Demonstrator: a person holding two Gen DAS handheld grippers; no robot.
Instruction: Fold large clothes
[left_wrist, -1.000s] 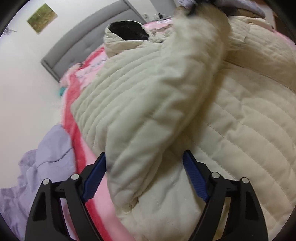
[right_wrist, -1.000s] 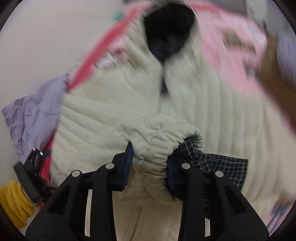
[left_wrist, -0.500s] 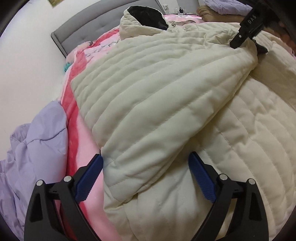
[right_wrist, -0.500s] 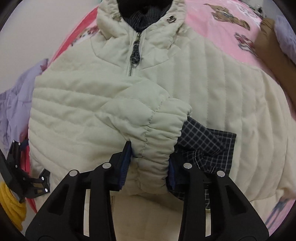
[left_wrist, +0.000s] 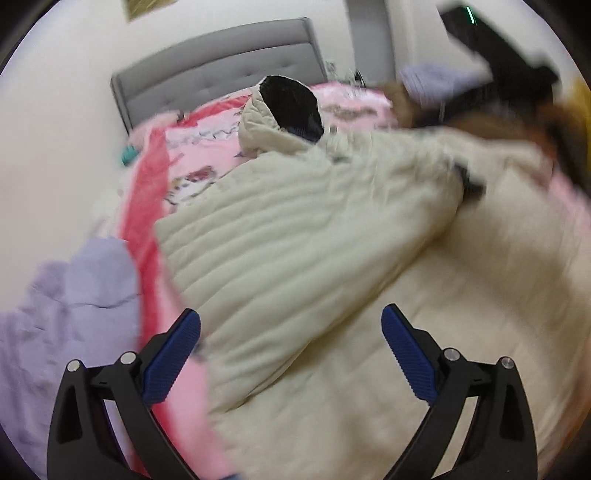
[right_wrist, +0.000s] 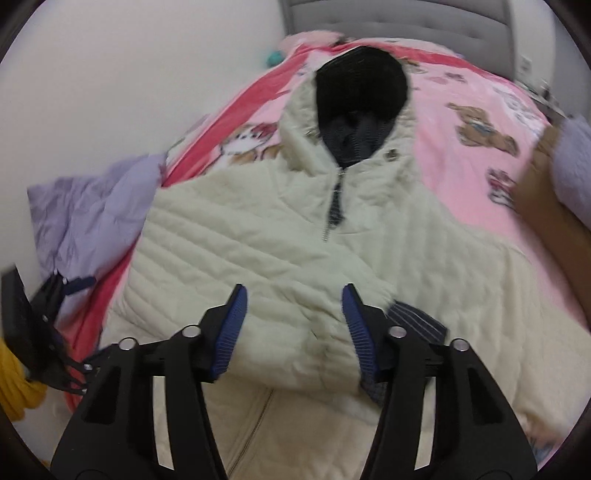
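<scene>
A: Right wrist view: right gripper (right_wrist: 293, 325) jaws have just been opening, the sleeve cuff (right_wrist: 317, 350) loose between them.

B: Left gripper (left_wrist: 291, 343) spread wide, empty, at the jacket (left_wrist: 295, 236) edge. The sleeve lies across the jacket's chest, hood (right_wrist: 360, 110) beyond.

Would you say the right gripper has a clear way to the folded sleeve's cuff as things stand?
Probably yes: the right gripper stands open just over the sleeve cuff, its jaws having just been opening, and nothing lies between them and the cream jacket.
</scene>
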